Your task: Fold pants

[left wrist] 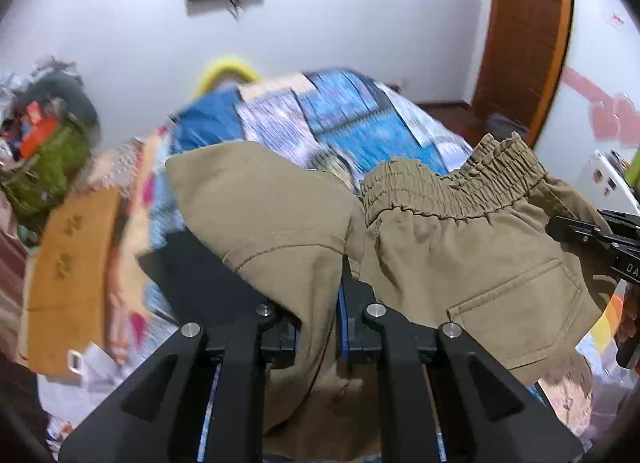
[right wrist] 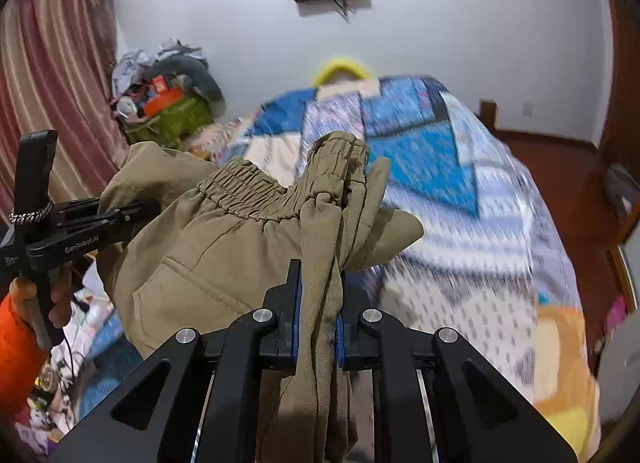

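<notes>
At nine o'clock in your left wrist view sits a heap of clutter [left wrist: 48, 143] against the white wall, with a patchwork quilt [left wrist: 332, 111] spread over the bed from about eleven to one o'clock. Your left gripper [left wrist: 320, 303] is clenched on a fold of the khaki pants [left wrist: 460, 255], the cloth bunched between its blue pads and hanging down past them at six o'clock. The elastic waistband [left wrist: 456, 187] stretches across from centre toward two o'clock, a back pocket below it at four o'clock. At three o'clock the right gripper [left wrist: 592, 235] comes in from the edge, its tip against the far side of the garment. In the right wrist view that gripper [right wrist: 318, 303] is likewise clamped on a gathered strip of the pants, the waistband [right wrist: 280, 191] rising from it toward eleven o'clock, while your left hand [right wrist: 60, 295] and an orange sleeve [right wrist: 16, 343] show at eight o'clock. So the pants hang in the air between the two tools, above the quilt. The risk, as I judge it, is that each bite holds several crumpled layers: pull apart too fast and a layer may slip out, or the legs may drop twisted onto the bed, leaving a crooked fold. The loose legs are out of sight below, so you cannot tell whether they hang straight.
</notes>
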Action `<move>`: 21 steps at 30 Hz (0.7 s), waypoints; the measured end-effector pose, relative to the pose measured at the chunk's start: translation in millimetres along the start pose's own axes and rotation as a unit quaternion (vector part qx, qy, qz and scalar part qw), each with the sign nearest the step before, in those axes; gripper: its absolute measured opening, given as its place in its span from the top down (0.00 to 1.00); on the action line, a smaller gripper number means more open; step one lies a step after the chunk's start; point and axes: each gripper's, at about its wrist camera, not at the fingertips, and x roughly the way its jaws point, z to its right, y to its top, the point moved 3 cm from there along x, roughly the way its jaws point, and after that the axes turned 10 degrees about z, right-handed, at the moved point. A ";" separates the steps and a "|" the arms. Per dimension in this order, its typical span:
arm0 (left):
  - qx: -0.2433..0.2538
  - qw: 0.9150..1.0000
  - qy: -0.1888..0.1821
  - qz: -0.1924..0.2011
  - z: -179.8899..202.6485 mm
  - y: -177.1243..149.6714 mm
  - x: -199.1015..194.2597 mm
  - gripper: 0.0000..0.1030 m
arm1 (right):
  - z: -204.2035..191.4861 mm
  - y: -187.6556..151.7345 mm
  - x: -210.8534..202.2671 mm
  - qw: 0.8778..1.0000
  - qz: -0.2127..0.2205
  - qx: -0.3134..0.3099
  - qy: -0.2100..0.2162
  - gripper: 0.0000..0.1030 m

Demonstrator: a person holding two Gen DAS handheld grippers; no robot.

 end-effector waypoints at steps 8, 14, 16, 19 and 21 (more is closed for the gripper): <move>-0.038 0.996 0.063 0.049 -75.3 38.9 2.8 0.87 | -36.9 52.2 46.6 0.998 0.050 -0.031 0.027 0.89; -0.064 0.992 0.102 0.038 -126.0 36.8 36.0 0.87 | -61.4 61.8 107.4 0.997 0.039 -0.046 0.043 0.89; -0.063 0.991 0.113 0.029 -137.9 30.6 48.5 0.87 | -67.9 61.5 134.0 0.997 0.026 -0.053 0.048 0.89; -0.065 0.990 0.127 0.012 -156.1 17.4 72.2 0.87 | -72.7 59.7 161.5 0.997 0.011 -0.058 0.050 0.89; -0.069 0.989 0.132 -0.002 -168.6 7.3 90.7 0.87 | -76.1 56.0 185.5 0.997 -0.003 -0.058 0.050 0.89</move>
